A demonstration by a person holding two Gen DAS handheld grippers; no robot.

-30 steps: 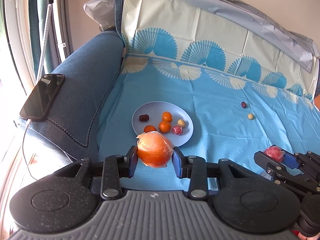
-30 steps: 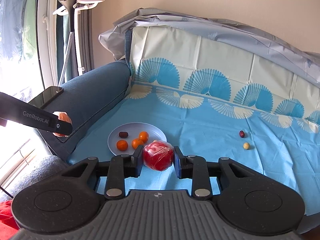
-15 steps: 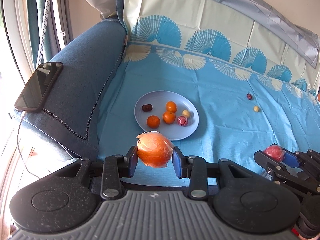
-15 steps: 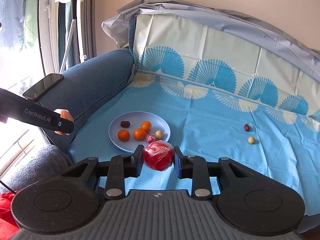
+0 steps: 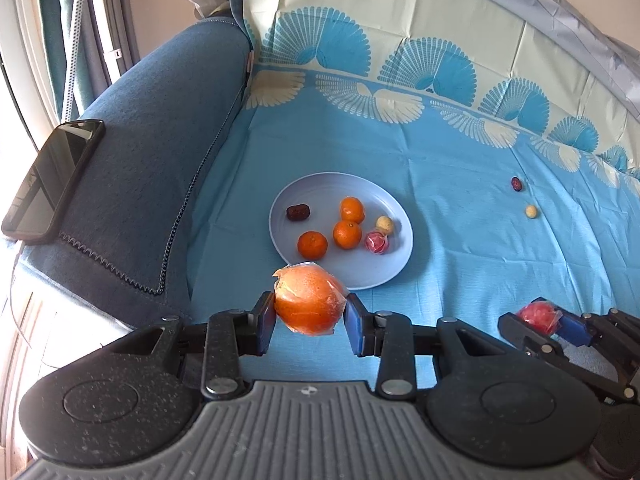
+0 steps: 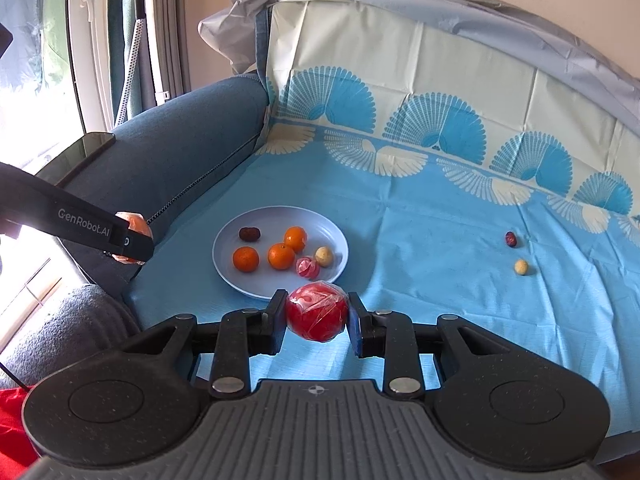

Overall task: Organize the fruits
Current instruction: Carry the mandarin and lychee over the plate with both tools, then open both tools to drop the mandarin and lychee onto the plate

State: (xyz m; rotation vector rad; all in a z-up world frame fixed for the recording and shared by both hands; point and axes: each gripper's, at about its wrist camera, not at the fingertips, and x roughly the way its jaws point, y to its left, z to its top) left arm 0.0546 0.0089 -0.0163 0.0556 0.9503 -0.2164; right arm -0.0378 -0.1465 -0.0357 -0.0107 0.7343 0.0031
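My left gripper (image 5: 309, 318) is shut on a plastic-wrapped orange (image 5: 308, 299), held above the sofa's front edge just before the plate. My right gripper (image 6: 317, 319) is shut on a plastic-wrapped red apple (image 6: 317, 312), also just short of the plate. The pale blue plate (image 5: 384, 268) (image 6: 332, 236) lies on the blue cloth and holds three small oranges (image 5: 347, 234), a dark date (image 5: 298, 212), a pale round fruit (image 5: 385, 223) and a small red wrapped fruit (image 5: 376, 242). A second date (image 5: 516, 183) (image 6: 510, 238) and a pale fruit (image 5: 531, 211) (image 6: 521, 267) lie loose to the right.
A phone (image 5: 48, 180) rests on the dark blue sofa armrest (image 5: 156, 152) at the left. The cloth runs up the sofa back (image 6: 440, 80). A window and a clothes steamer pole (image 6: 134, 40) stand at the far left.
Both grippers, still holding their fruits, have moved forward and tilted down toward the plate, which now shows larger and more from above.
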